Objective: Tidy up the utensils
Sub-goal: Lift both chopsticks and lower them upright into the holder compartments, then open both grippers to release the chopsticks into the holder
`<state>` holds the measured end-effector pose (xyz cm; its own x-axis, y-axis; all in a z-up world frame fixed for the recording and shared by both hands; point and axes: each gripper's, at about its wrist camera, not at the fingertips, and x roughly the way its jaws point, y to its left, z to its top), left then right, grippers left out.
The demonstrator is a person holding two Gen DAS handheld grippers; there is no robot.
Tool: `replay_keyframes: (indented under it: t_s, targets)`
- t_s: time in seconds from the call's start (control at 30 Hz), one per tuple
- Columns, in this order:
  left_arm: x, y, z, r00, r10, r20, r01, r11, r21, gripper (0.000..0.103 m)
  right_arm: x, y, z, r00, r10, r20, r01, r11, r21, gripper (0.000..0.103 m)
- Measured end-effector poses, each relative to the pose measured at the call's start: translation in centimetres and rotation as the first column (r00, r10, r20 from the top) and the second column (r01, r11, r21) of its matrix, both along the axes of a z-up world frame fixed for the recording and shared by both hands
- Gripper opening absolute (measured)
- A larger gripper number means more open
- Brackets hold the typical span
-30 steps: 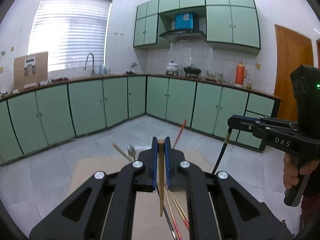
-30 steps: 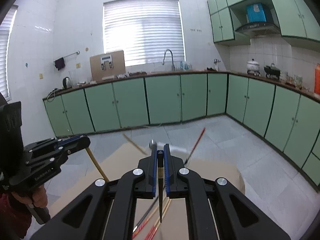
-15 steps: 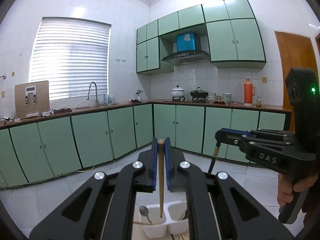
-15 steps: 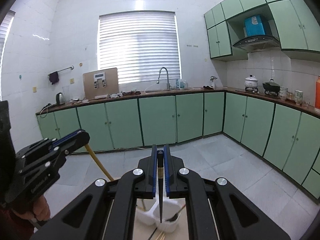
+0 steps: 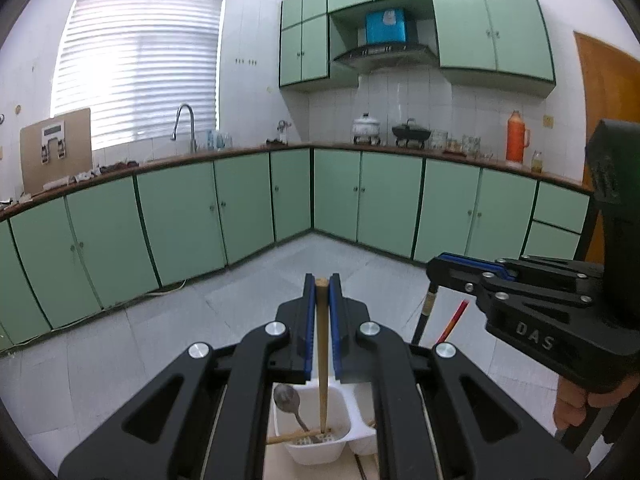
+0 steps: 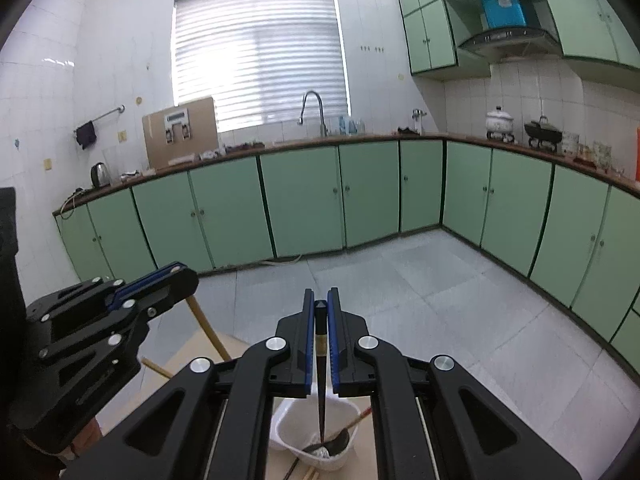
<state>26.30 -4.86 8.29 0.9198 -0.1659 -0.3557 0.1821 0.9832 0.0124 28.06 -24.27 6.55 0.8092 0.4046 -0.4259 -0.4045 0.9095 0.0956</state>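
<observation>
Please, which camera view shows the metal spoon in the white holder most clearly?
The left wrist view shows it best: the metal spoon leans bowl-up in the left compartment of the white holder, beside the wooden chopstick that the left gripper holds. In the right wrist view I cannot make out the spoon.

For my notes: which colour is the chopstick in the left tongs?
Light wooden tan chopstick, clearest in left wrist view.

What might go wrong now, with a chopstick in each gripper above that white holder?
The wooden chopstick points into a compartment of the white holder where a spoon already leans; it might knock it. The dark chopstick could jam on utensils in its own compartment.
</observation>
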Motion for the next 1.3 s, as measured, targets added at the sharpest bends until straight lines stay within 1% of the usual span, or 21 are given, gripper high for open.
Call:
replay_keyframes:
  t_s: [0.1, 0.2, 0.27, 0.3, 0.37, 0.4, 0.47, 0.5, 0.57, 0.6, 0.67, 0.73, 0.87, 0.93, 1.03, 1.13, 1.3]
  targets:
    - [0.4, 0.4, -1.4, 1.0, 0.003, -0.031, -0.003, 1.0, 0.009, 0.006, -0.2, -0.2, -1.1, 1.0, 0.0, -0.016, 0.0, 1.0, -0.006, 0.006]
    - [0.4, 0.9, -2.1, 0.999, 0.007, -0.048, -0.006, 1.0, 0.01, 0.01, -0.7, -0.4, -1.3, 1.0, -0.013, -0.005, 0.012, 1.0, -0.019, 0.009]
    - [-0.2, 1.2, -2.2, 0.999, 0.007, -0.044, -0.007, 1.0, 0.009, 0.02, -1.3, -0.7, -1.2, 1.0, -0.015, 0.011, 0.015, 1.0, -0.022, 0.013]
    - [-0.5, 1.3, -2.3, 0.999, 0.008, -0.039, -0.008, 1.0, 0.008, 0.023, -1.6, -0.8, -1.1, 1.0, -0.019, 0.02, 0.02, 1.0, -0.023, 0.015]
    - [-1.4, 1.6, -2.2, 1.0, 0.013, -0.023, -0.013, 1.0, 0.007, 0.03, -2.7, -1.2, -0.9, 0.998, -0.033, 0.046, 0.034, 0.999, -0.024, 0.025]
    - [-2.1, 1.7, -2.1, 1.0, 0.014, -0.013, -0.014, 1.0, 0.005, 0.032, -3.3, -1.4, -0.7, 0.998, -0.039, 0.057, 0.04, 0.999, -0.02, 0.029]
    - [-3.5, 2.0, -2.0, 1.0, 0.02, 0.01, -0.02, 1.0, -0.004, 0.044, -4.7, -2.0, -0.5, 0.995, -0.053, 0.083, 0.054, 0.999, -0.007, 0.04]
    - [-4.1, 2.0, -1.9, 1.0, 0.022, 0.02, -0.022, 1.0, -0.007, 0.046, -5.2, -2.2, -0.5, 0.994, -0.059, 0.091, 0.06, 0.998, -0.004, 0.042]
    - [-5.7, 2.2, -2.0, 0.999, 0.026, 0.04, -0.025, 1.0, -0.008, 0.056, -6.6, -2.6, -0.5, 0.991, -0.071, 0.11, 0.071, 0.998, 0.003, 0.049]
    - [-6.2, 2.1, -2.1, 0.999, 0.028, 0.046, -0.027, 1.0, -0.007, 0.057, -7.1, -2.6, -0.6, 0.991, -0.073, 0.115, 0.073, 0.997, 0.007, 0.051]
    - [-7.8, 2.2, -2.3, 0.997, 0.034, 0.063, -0.033, 0.999, -0.004, 0.064, -8.5, -3.0, -0.9, 0.989, -0.083, 0.126, 0.082, 0.997, 0.017, 0.061]
    - [-9.5, 2.4, -2.7, 0.996, 0.047, 0.081, -0.046, 0.999, -0.008, 0.07, -10.0, -3.4, -1.3, 0.986, -0.096, 0.137, 0.093, 0.995, 0.027, 0.068]
    - [-12.4, 2.5, -3.9, 0.995, 0.053, 0.086, -0.051, 0.998, -0.027, 0.081, -12.4, -3.8, -2.5, 0.984, -0.113, 0.138, 0.107, 0.993, 0.052, 0.081]
    - [-13.5, 2.5, -4.5, 0.994, 0.063, 0.087, -0.061, 0.998, -0.025, 0.085, -13.5, -4.0, -3.3, 0.984, -0.119, 0.13, 0.113, 0.992, 0.055, 0.084]
    - [-15.2, 2.6, -5.5, 0.994, 0.074, 0.082, -0.072, 0.997, -0.025, 0.089, -15.2, -4.3, -4.6, 0.982, -0.137, 0.127, 0.13, 0.99, 0.062, 0.09]
    - [-16.4, 2.8, -6.6, 0.994, 0.082, 0.066, -0.08, 0.996, -0.034, 0.09, -16.8, -4.3, -6.0, 0.978, -0.162, 0.132, 0.154, 0.986, 0.065, 0.095]
    - [-18.1, 3.2, -8.8, 0.995, 0.097, 0.023, -0.097, 0.995, -0.03, 0.09, -18.7, -3.8, -8.0, 0.978, -0.173, 0.119, 0.171, 0.985, 0.029, 0.097]
